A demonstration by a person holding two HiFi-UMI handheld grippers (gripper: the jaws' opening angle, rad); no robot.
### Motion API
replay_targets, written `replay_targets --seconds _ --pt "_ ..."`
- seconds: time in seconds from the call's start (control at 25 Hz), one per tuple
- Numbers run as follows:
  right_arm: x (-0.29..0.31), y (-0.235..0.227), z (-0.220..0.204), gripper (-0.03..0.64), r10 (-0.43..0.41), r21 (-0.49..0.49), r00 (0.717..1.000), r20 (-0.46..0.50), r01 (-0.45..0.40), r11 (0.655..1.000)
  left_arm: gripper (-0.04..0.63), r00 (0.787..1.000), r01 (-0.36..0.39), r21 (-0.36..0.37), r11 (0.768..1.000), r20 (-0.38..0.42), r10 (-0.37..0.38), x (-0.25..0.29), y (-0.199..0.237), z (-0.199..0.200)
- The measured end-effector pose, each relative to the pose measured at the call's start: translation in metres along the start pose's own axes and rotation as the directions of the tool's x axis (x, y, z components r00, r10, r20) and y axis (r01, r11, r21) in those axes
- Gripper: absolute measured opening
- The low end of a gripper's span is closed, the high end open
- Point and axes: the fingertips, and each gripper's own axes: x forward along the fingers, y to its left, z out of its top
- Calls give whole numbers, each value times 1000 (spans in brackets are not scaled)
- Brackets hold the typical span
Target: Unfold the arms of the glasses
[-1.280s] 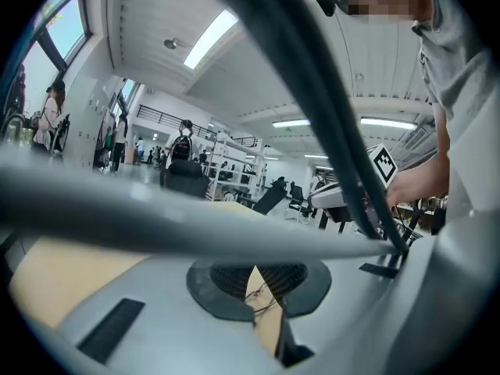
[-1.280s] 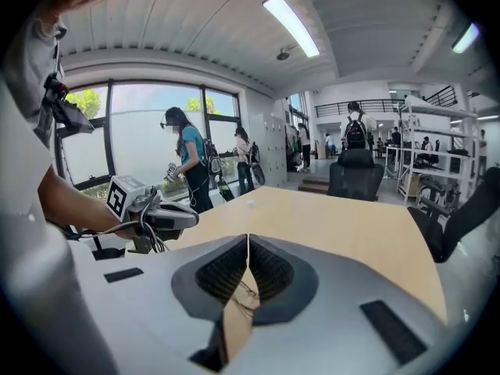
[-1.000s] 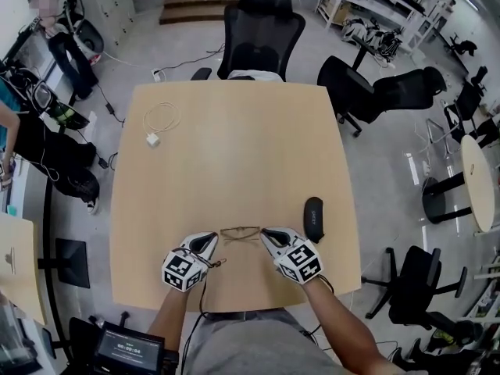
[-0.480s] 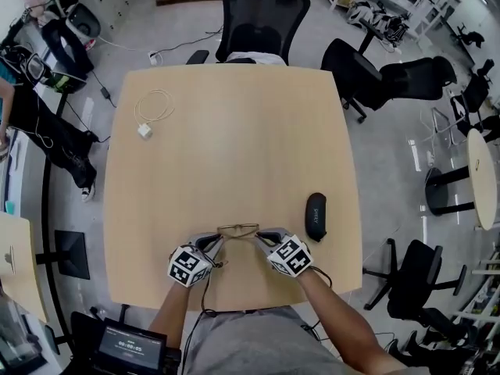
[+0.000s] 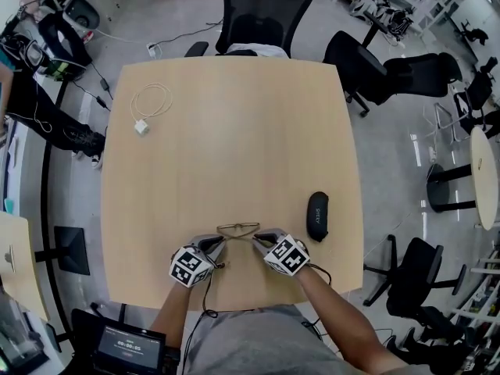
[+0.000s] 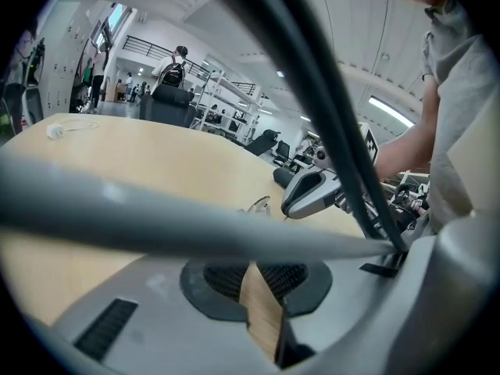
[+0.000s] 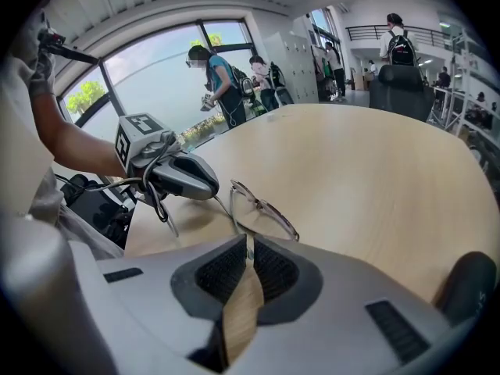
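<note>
Glasses [image 5: 238,229] sat low at the near edge of the table [image 5: 234,131] between both tools: right gripper [image 5: 258,238] jaws pinched a thin temple arm, probably to swing it out; left gripper [image 5: 219,243] jaws pressed together at the frame's other end, likely steadying it.

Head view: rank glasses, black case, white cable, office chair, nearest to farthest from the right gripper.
1. glasses, in the right gripper
2. black case, to its right
3. white cable, far left on the table
4. office chair, beyond it
</note>
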Motion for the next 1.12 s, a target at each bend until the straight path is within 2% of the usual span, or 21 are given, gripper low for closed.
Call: replay_targets --seconds 0.44,1.12 --pt "1 17 -7 11 49 16 999 -11 -49 999 8 999 35 -39 999 -9 -35 2 -20 -7" --pt "19 72 -10 14 106 -32 994 -35 -108 994 8 997 80 -93 992 -5 -81 6 -62 -26"
